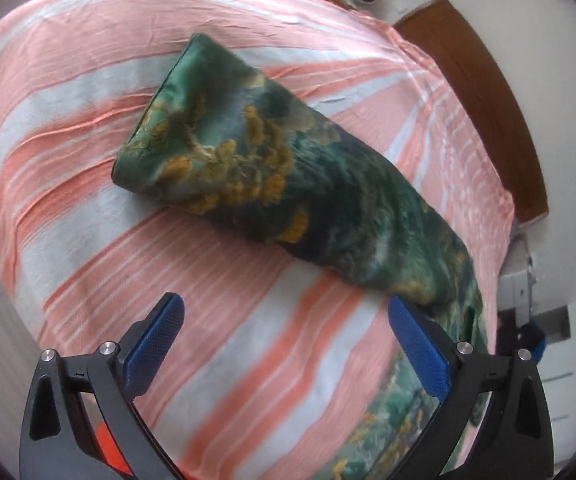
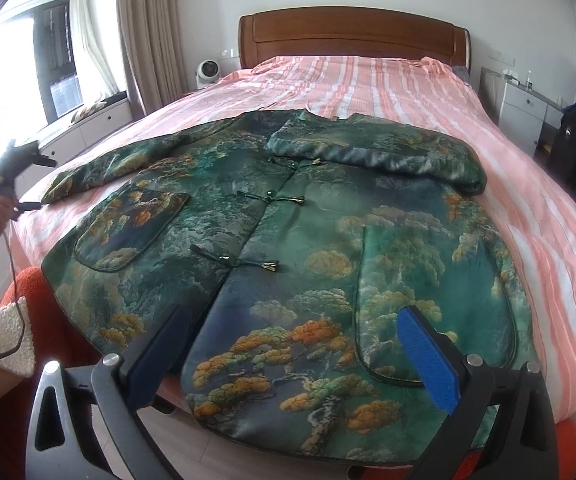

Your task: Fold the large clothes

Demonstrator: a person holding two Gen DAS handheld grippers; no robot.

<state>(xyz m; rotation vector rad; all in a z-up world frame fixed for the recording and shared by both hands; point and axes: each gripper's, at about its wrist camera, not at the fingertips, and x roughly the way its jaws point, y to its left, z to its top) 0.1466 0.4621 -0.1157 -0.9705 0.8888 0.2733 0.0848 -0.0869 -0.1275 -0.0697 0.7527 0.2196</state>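
Glossy satin jacket (image 2: 288, 216), crinkled cotton bedsheet (image 1: 87, 120), polished wooden headboard (image 2: 352, 36)

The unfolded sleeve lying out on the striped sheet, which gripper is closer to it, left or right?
Left. The left gripper hovers open just short of the unfolded sleeve. The right gripper is open over the jacket's bottom hem, well away from it.
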